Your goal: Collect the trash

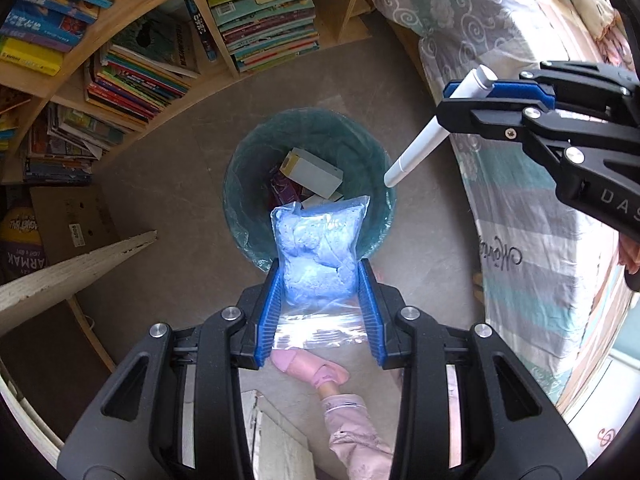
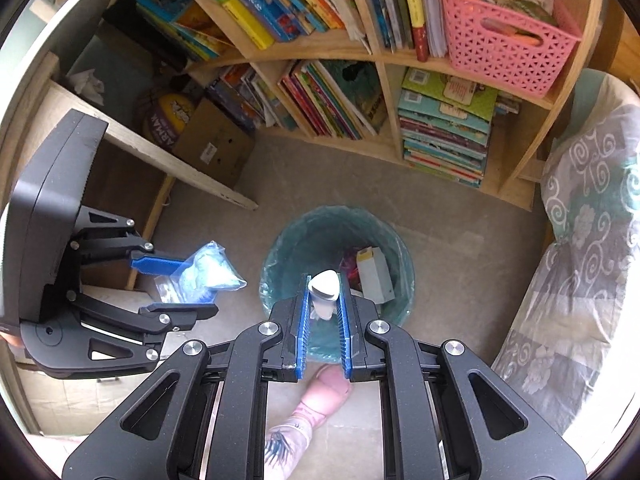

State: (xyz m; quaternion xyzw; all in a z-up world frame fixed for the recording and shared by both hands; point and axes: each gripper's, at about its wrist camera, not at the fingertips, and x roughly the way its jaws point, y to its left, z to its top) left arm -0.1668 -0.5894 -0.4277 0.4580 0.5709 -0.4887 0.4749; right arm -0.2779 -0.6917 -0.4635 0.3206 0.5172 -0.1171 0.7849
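Left gripper [image 1: 318, 276], clamped on plastic bag [image 1: 316, 256] of blue stuff, poised over bin [image 1: 240, 184]. Right gripper [image 2: 323, 300], closed on white pen [image 2: 325, 292] (tip angled toward bin rim). Bin on floor, green liner, already holding white box [image 1: 314, 172] and purple wrapper [image 1: 284, 190]. Progress, judged: some trash in, two pieces in hand, neither dropped. Remaining: release both into bin.

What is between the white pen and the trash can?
Nothing but air. In the left wrist view the pen, clamped in the right gripper, hangs just above the rim of the trash can.
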